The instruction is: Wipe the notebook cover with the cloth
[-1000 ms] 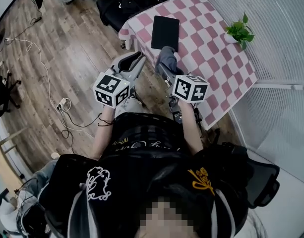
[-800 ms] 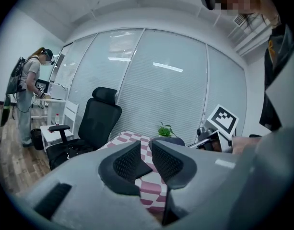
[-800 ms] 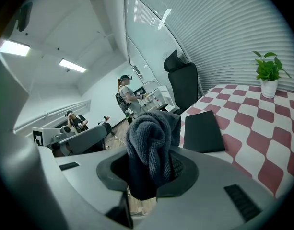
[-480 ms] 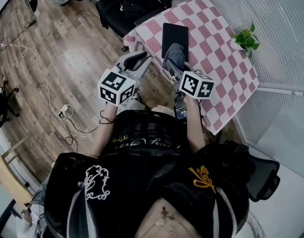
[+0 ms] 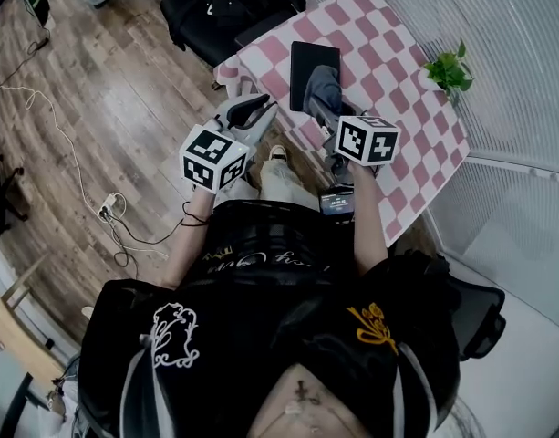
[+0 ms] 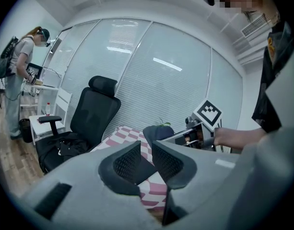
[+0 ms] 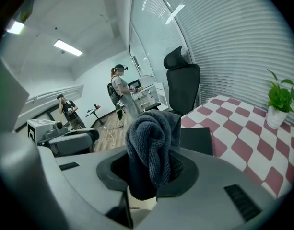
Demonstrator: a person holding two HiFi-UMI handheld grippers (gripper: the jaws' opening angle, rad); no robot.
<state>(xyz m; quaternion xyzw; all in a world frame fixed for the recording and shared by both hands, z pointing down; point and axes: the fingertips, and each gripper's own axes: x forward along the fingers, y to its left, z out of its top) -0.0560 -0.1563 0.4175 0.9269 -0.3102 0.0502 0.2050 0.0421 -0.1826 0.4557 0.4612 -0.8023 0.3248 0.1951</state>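
Observation:
A black notebook (image 5: 308,62) lies flat on the pink-and-white checked table (image 5: 388,53), near its left edge. My right gripper (image 5: 326,99) is shut on a bunched grey cloth (image 5: 325,82), which overlaps the notebook's near right part in the head view; whether they touch I cannot tell. In the right gripper view the cloth (image 7: 154,135) fills the jaws of the right gripper (image 7: 154,164), with the notebook (image 7: 197,140) just beyond. My left gripper (image 5: 245,114) hangs off the table's left side. In its own view the left gripper (image 6: 147,152) shows a narrow gap and holds nothing.
A small potted plant (image 5: 448,69) stands at the table's right edge. A black office chair (image 5: 215,12) sits beyond the table's left corner. Cables and a power strip (image 5: 115,210) lie on the wooden floor. People stand far back (image 7: 120,92).
My right gripper has carried the cloth forward from the table's near edge onto the near part of the notebook. The left gripper has stayed beside the table.

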